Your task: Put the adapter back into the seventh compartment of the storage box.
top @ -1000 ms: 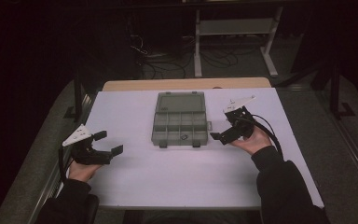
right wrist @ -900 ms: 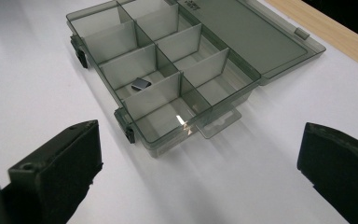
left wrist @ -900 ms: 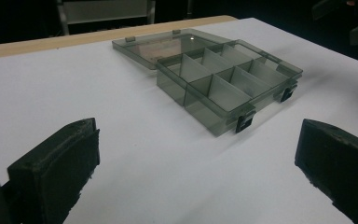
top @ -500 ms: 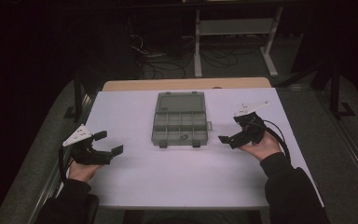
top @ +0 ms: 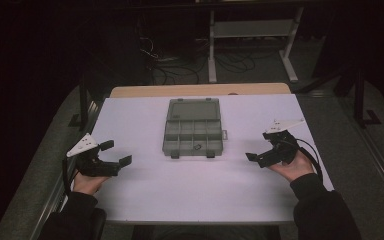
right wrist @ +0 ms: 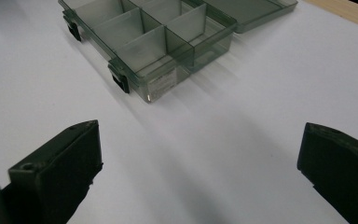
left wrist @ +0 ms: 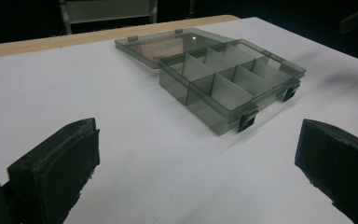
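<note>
flanking open organizer box, tongs spread

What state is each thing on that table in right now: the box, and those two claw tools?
Compartment box: open, lid laid flat behind it, one small dark item inside.
Left gripper: jaws wide open, holding nothing, apart from the box.
Right gripper: jaws wide open, holding nothing, apart from the box.
</note>
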A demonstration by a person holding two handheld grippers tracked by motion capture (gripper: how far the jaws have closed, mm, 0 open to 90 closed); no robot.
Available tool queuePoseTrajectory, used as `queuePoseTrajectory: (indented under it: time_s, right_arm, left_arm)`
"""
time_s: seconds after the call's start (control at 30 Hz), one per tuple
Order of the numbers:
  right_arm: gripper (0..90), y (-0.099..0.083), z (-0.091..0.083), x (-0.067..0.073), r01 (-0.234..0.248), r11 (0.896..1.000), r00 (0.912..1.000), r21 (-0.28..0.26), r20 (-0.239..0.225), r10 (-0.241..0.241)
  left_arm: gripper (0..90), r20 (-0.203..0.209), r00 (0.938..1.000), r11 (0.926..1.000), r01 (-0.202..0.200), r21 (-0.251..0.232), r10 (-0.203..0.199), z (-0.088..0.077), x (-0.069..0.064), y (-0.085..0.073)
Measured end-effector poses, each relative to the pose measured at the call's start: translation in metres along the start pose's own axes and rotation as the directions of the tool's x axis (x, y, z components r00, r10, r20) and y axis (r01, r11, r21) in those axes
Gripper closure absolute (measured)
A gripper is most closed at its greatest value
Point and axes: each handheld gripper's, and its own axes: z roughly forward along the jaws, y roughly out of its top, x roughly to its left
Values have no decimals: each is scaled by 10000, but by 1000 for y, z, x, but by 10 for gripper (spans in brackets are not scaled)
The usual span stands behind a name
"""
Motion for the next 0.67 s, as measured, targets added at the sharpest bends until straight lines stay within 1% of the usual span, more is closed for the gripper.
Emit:
queuePoseTrajectory:
  time_s: [0.07,0.17,0.2,0.3,0.4,0.5,0.67]
  right_arm:
    - [0,-5,-4,-1,-99,9999,9999,-60,104,100]
    - [0,-15,-9,-4,-383,9991,9990,-172,214,387]
    - [0,-15,-9,-4,-383,9991,9990,-172,214,387]
    - [0,-24,-15,-6,-715,9964,9969,-462,300,729]
    - [0,-30,-18,-7,-930,9943,9948,-523,361,949]
    - [0,-35,-20,-6,-1047,9932,9931,-502,485,1071]
    - [0,-40,-23,-4,-1080,9925,9918,-581,623,1115]
  left_arm:
    - [0,-4,10000,10000,13,14,-13,0,0,0]
    - [0,-10,10000,10000,64,4,-64,0,1,0]
    - [0,-10,10000,10000,64,4,-64,0,1,0]
    - [0,6,10000,10000,57,46,-57,0,1,-1]
    - [0,71,9999,9999,78,116,-78,0,2,-2]
    - [0,41,10000,9999,84,82,-84,0,2,-2]
    - [0,-10,10000,9999,93,86,-93,-1,3,-2]
